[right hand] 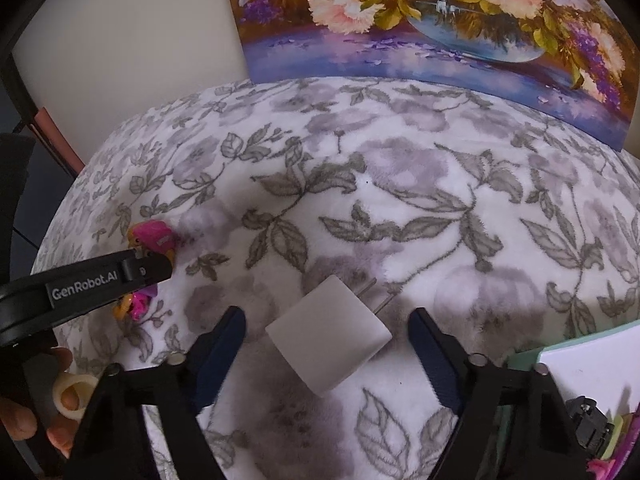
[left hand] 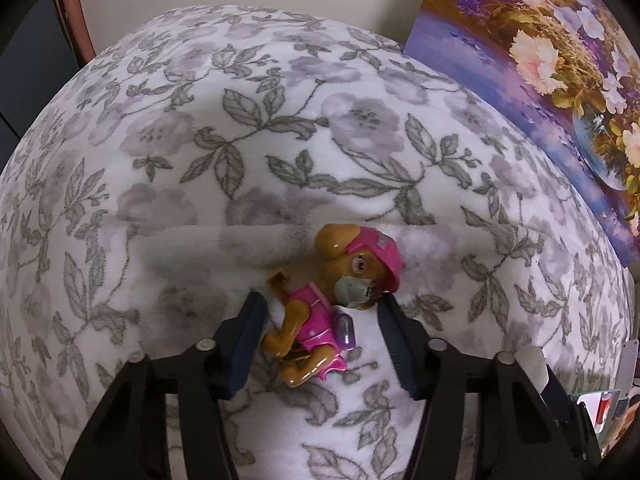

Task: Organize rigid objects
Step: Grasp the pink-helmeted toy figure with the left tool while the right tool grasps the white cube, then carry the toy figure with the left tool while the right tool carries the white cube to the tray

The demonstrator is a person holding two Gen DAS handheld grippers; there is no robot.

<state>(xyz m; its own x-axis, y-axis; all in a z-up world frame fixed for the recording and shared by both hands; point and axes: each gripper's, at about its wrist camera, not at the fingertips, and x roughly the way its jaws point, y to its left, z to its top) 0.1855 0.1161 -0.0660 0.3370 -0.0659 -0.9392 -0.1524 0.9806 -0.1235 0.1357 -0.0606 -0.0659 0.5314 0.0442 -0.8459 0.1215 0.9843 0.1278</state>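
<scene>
Reaching forward over the floral blanket [left hand: 280, 120], the left gripper [left hand: 320, 312] sat low and level, its jaws spread, with the toy pup [left hand: 320, 308] lying between them. The left blue pad seemed to touch the toy's back paws at about 9 o'clock of the figure, while the right pad stood just beside its muzzle at 3 o'clock; actual contact there could not be told. The toy lay tilted on its side, head toward 1 o'clock: tan plastic, a pink cap and goggles, a pink vest, a small lilac pack on its back, and a pale, scuffed muzzle.

In the right wrist view the right gripper [right hand: 326, 320] pointed ahead over the same blanket, jaws spread wide and touching nothing. Between them, free of both pads, lay a white charger block [right hand: 328, 340], turned cornerwise, its two metal prongs pointing toward 1 o'clock. At 9 o'clock of that view the left gripper's black finger marked "GenRobot.AI" crossed in front of the toy pup, hiding its middle. A flower painting [right hand: 400, 20] leaned at 12 o'clock behind the blanket, and a pale green box [right hand: 528, 356] sat at 4 o'clock.
</scene>
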